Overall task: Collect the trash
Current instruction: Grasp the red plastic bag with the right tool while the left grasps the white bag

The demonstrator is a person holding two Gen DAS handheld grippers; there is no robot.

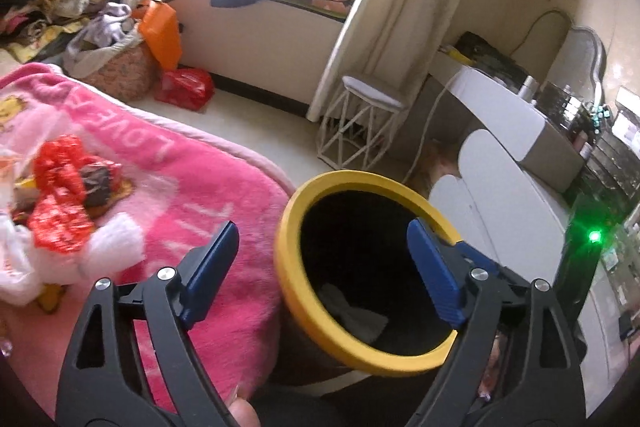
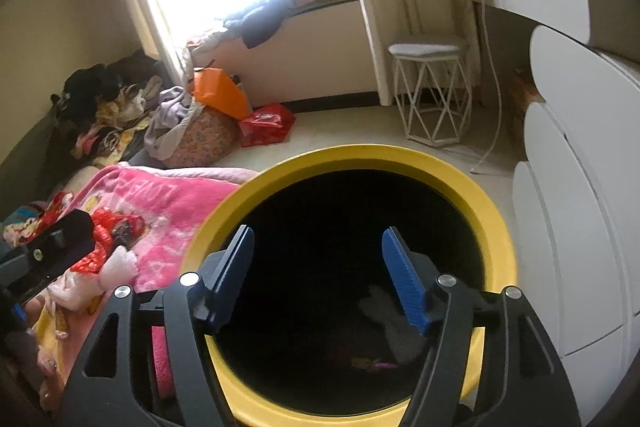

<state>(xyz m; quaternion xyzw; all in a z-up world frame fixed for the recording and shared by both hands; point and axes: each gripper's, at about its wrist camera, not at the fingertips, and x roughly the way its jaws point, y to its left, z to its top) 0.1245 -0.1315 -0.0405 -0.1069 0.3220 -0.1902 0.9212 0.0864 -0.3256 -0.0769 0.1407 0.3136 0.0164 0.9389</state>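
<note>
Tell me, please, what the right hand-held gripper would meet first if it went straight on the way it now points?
Most likely the trash inside the yellow-rimmed bin: the open right hand-held gripper aims into its dark mouth, with nothing between. Depth there is hard to judge.

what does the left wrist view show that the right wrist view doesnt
Only the left wrist view shows the cluttered dresser top and a green light. Only the right wrist view shows the left gripper from outside and small colourful scraps on the bin floor. Both show the yellow-rimmed bin with pale trash inside, the pink blanket, red wrappers, white stool and window.
</note>
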